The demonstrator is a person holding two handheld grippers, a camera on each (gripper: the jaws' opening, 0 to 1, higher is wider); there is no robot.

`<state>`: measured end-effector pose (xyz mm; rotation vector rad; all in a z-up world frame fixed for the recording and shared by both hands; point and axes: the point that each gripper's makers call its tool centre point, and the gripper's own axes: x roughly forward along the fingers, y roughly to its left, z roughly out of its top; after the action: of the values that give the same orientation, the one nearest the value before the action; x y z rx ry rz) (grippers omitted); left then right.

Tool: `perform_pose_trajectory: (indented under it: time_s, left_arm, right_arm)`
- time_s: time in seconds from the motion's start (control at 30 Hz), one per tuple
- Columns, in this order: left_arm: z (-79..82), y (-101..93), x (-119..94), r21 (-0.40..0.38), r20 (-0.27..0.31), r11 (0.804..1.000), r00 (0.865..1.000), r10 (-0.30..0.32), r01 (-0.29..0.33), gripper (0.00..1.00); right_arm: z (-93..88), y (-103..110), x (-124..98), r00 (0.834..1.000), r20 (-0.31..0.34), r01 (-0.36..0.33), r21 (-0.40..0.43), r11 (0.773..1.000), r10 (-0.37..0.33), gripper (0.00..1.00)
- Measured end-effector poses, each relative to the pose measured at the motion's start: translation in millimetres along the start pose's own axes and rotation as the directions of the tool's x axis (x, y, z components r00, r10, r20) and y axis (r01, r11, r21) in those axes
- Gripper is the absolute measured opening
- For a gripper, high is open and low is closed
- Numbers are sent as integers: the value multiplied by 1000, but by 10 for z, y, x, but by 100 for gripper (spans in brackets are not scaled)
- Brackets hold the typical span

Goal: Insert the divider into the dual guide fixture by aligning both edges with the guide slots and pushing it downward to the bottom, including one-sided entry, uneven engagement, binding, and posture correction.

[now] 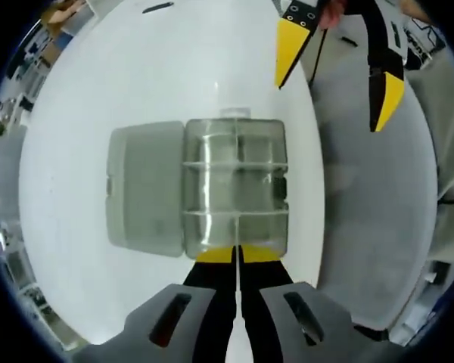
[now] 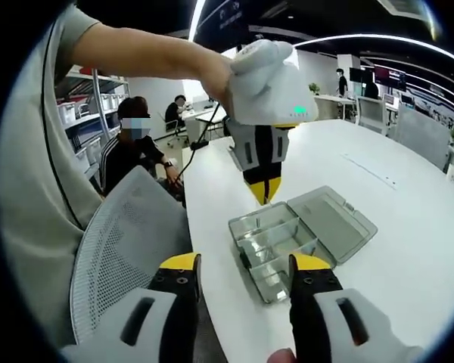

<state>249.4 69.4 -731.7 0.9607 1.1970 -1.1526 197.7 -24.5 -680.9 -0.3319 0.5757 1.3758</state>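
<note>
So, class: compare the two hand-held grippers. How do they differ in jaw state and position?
The left hand-held gripper has its jaws closed together, tips just above the clear compartment box; the right hand-held gripper has jaws spread wide, empty, back at the white table edge. Both have yellow-tipped black jaws.

Bright overhead strip lighting, table (image 1: 174,68) glare, fisheye-warped soft edges.

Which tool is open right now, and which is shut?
The right tool is open, its yellow tips wide apart. The left tool is shut, tips together above the clear organizer box.
</note>
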Motion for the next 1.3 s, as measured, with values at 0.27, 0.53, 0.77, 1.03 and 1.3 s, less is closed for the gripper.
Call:
perform_pose_trajectory:
  time_s: [0.27, 0.53, 0.77, 1.03, 1.3]
  left_arm:
    - [5, -6, 8, -7, -3, 1000, 1000, -3, 3, 0]
    - [-7, 1, 24, -32, -8, 999, 1000, -13, 12, 0]
    - [-9, -4, 53, -34, -13, 999, 1000, -17, 17, 0]
    - [-11, -2, 81, -25, -16, 1000, 1000, -19, 19, 0]
    - [-21, -4, 120, -28, -14, 999, 1000, -24, 23, 0]
  right_arm:
    - [-19, -3, -1, 1000, -2, 0, 9, 1000, 0, 44]
    - [-5, -14, -2, 1000, 2, 2, 11, 1000, -2, 44]
    - [-3, -20, -6, 1000, 6, 3, 15, 1000, -3, 44]
    - [-6, -17, -8, 1000, 5, 2, 17, 1000, -2, 44]
    - [-6, -27, -15, 1000, 5, 3, 22, 1000, -3, 44]
